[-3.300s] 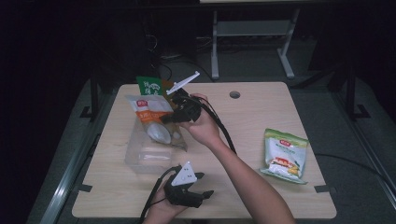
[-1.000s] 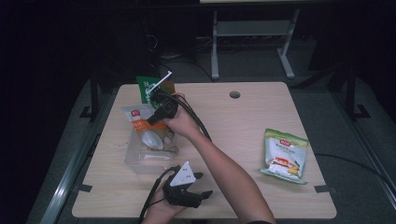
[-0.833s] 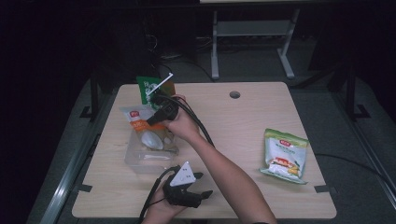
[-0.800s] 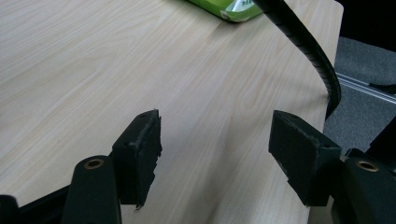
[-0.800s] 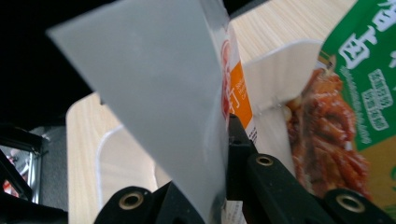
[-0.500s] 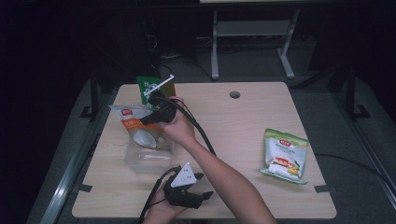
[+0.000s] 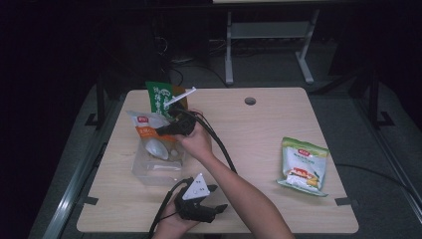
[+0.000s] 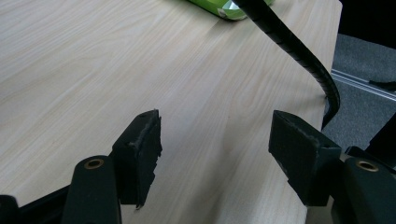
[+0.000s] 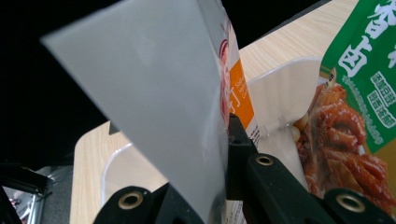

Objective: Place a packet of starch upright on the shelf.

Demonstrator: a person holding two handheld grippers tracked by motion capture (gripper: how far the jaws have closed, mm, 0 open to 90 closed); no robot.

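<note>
Reaching across to ten o'clock, the right forearm stretches over the table [image 7: 259, 129], its right gripper [image 7: 166, 130] clenched on an orange-and-white packet [image 7: 147, 130] held above a clear tub [image 7: 149, 169]. At six o'clock the left gripper [image 7: 211, 196] rests low, jaws spread wide and holding nothing. From the right gripper view, the packet's [image 9: 154, 107] silvery back sits pinched between the jaws, with a green packet [image 9: 369, 74] beside the tub [image 9: 280, 93]. A yellow-green bag [image 7: 303, 164] lies at three o'clock.
</note>
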